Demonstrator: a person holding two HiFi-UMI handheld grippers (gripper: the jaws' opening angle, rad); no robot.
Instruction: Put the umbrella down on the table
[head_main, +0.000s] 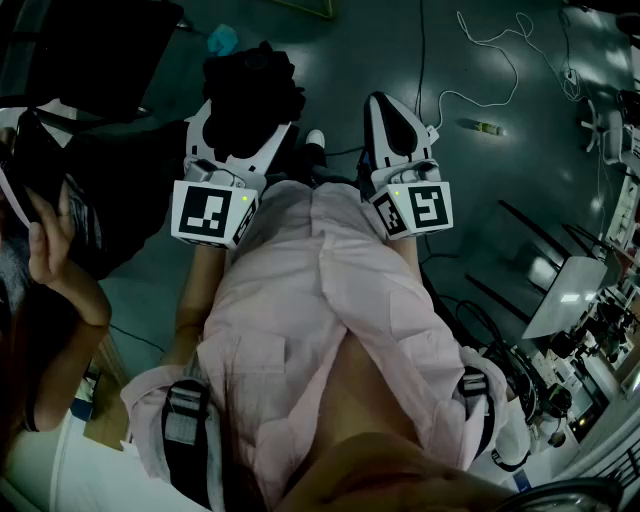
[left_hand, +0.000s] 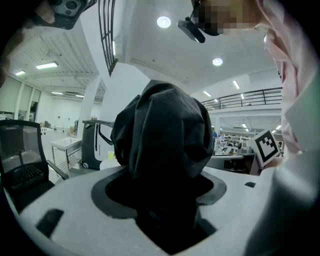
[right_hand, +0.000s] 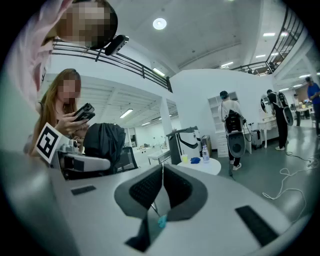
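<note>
A folded black umbrella (left_hand: 165, 135) fills the middle of the left gripper view, its bunched fabric standing up between the jaws. My left gripper (left_hand: 167, 200) is shut on it. The head view shows that gripper (head_main: 240, 130) held out in front of the pink shirt, with the umbrella (head_main: 252, 85) as a dark bundle beyond its tips. My right gripper (head_main: 392, 105) is level beside it, a little apart. Its ribbed pads meet with nothing between them, so this gripper (right_hand: 161, 172) is shut. From the right gripper view the umbrella (right_hand: 104, 140) shows to the left, in the left gripper (right_hand: 82, 162).
A small round white table (right_hand: 200, 165) with a bottle, a cup and a blue item stands ahead. A person with a phone (right_hand: 62, 110) stands close at the left, by a black chair (left_hand: 22, 165). Cables (head_main: 500, 45) lie on the floor at right. Other people (right_hand: 232, 130) stand farther off.
</note>
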